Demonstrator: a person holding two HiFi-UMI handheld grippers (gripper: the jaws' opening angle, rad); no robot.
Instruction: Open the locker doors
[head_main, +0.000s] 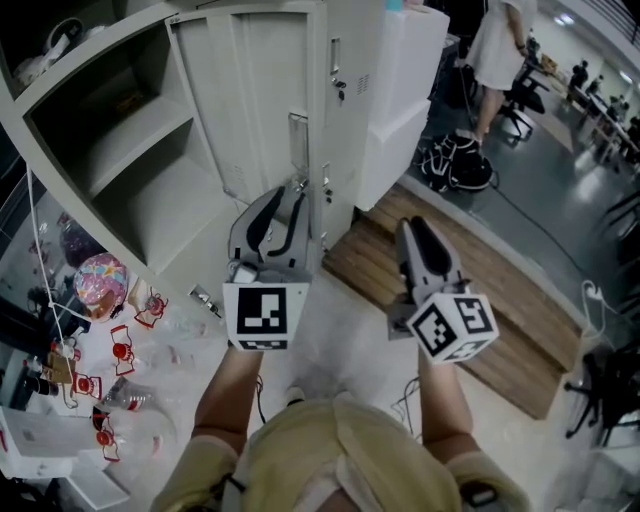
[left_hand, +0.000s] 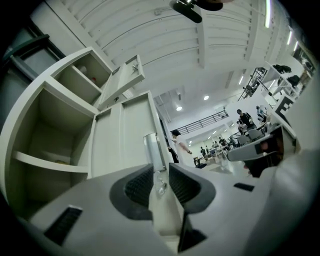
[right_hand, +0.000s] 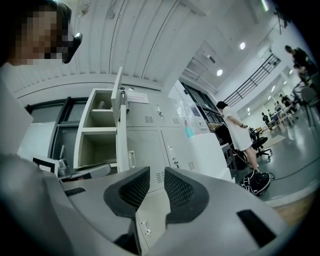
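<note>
Grey metal lockers (head_main: 140, 210) fill the upper left of the head view, and one locker door (head_main: 265, 90) stands swung wide beside the open shelves. At frame centre the left gripper (head_main: 292, 195) has its jaws clamped on that door's free edge, just below the chrome handle plate (left_hand: 152, 150). Right of centre, the right gripper (head_main: 415, 228) hangs clear of the lockers, jaws parted with nothing between them.
</note>
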